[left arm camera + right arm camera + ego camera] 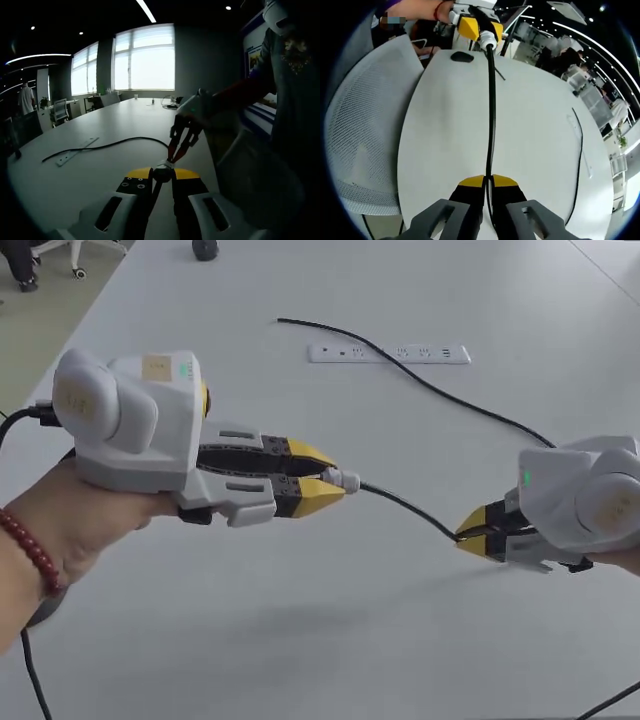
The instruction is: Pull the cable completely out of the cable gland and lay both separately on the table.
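Note:
My left gripper (335, 480) is shut on a small white cable gland (343, 480), held above the white table (300, 620). A black cable (410, 507) leaves the gland and runs right to my right gripper (468, 534), which is shut on it. Past that gripper the cable trails across the table toward the far left (420, 380). In the left gripper view the gland (162, 172) sits between the yellow jaw tips, with the right gripper (172, 157) just beyond. In the right gripper view the cable (491, 110) stretches straight from the jaws to the gland (486, 36).
A white power strip (390, 353) lies on the far part of the table, under the cable. A dark round object (204, 249) sits at the far edge. A mesh office chair (365, 130) stands beside the table. A person's hand with a red bead bracelet (30, 550) holds the left gripper.

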A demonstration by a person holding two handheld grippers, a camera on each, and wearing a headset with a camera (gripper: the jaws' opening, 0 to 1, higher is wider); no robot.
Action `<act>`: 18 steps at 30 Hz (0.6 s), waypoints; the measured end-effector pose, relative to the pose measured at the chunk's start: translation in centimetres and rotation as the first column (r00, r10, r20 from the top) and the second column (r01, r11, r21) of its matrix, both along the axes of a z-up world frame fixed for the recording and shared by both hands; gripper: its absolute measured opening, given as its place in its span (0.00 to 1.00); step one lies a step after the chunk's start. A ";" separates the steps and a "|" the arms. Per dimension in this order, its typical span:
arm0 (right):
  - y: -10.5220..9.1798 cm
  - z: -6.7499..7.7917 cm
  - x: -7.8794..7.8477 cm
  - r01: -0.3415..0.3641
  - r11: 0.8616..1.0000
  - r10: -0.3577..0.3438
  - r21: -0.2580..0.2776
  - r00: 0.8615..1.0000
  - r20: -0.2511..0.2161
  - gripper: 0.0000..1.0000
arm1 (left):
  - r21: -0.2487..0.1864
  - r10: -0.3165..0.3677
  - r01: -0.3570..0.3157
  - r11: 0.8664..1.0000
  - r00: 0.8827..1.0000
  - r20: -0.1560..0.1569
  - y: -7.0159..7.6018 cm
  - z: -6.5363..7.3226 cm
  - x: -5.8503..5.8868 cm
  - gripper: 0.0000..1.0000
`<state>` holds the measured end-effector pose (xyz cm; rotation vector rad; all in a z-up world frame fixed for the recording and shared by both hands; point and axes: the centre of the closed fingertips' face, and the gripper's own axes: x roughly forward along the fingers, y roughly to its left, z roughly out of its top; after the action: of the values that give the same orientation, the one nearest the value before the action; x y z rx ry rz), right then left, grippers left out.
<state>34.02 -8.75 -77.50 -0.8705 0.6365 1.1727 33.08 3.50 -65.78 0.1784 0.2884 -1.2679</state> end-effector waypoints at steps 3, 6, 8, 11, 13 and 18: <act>-0.3 -0.3 0.0 0.009 1.000 -0.009 -0.006 1.000 -0.009 0.00 | 0.000 -0.003 0.003 1.000 1.000 0.000 -0.1 0.0 0.0 0.16; -0.3 -0.2 0.1 0.013 1.000 -0.013 -0.004 1.000 -0.007 0.00 | 0.001 -0.005 0.005 1.000 1.000 -0.002 -0.2 -0.1 -0.1 0.16; -0.3 -0.2 0.2 0.018 1.000 -0.018 0.000 1.000 -0.008 0.00 | 0.000 -0.005 0.005 1.000 1.000 -0.002 -0.2 -0.1 0.0 0.16; -0.3 -0.3 0.2 0.021 1.000 -0.021 0.002 1.000 -0.007 0.00 | 0.000 -0.004 0.004 1.000 1.000 -0.002 -0.2 0.0 0.1 0.16; -0.6 -0.6 0.4 0.028 1.000 -0.028 -0.010 1.000 -0.013 0.00 | -0.002 0.000 0.000 1.000 1.000 0.001 -0.2 0.1 0.1 0.16; -1.8 -1.7 0.7 0.048 0.998 -0.049 -0.034 0.998 -0.032 0.00 | -0.005 0.004 -0.004 1.000 1.000 0.000 0.1 0.4 0.2 0.16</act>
<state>34.74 -10.55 -79.19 -0.8604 0.7022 1.1377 33.31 3.59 -65.41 0.1735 0.2854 -1.2642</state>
